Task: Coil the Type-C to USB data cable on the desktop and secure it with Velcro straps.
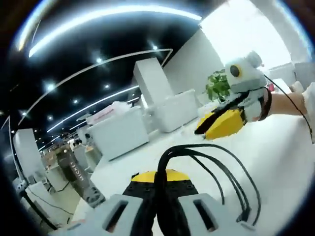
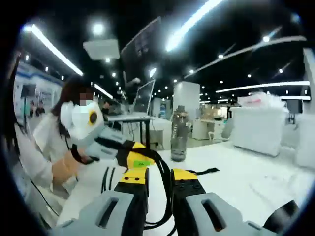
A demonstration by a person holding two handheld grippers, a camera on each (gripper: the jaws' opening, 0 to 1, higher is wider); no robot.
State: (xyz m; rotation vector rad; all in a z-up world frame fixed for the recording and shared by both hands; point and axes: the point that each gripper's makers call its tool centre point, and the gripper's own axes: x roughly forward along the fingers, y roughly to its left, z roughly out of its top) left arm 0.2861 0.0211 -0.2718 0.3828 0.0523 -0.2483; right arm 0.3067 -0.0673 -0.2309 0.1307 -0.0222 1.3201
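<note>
Holding looped cable (image 1: 206,167) above table (image 1: 285,167): left tool (image 1: 160,184) clamped on bundle, right tool (image 2: 160,189) clamped too, keeping coils gathered for strapping.

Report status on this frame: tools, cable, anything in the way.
Left tool shut on coiled cable. Right tool shut on the same cable; left tool alongside it. Bottle stands beyond, clear of the work.

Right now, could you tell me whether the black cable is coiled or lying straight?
Coiled: the black cable bends in several stacked loops on the white desktop, pinched in the left gripper.
</note>
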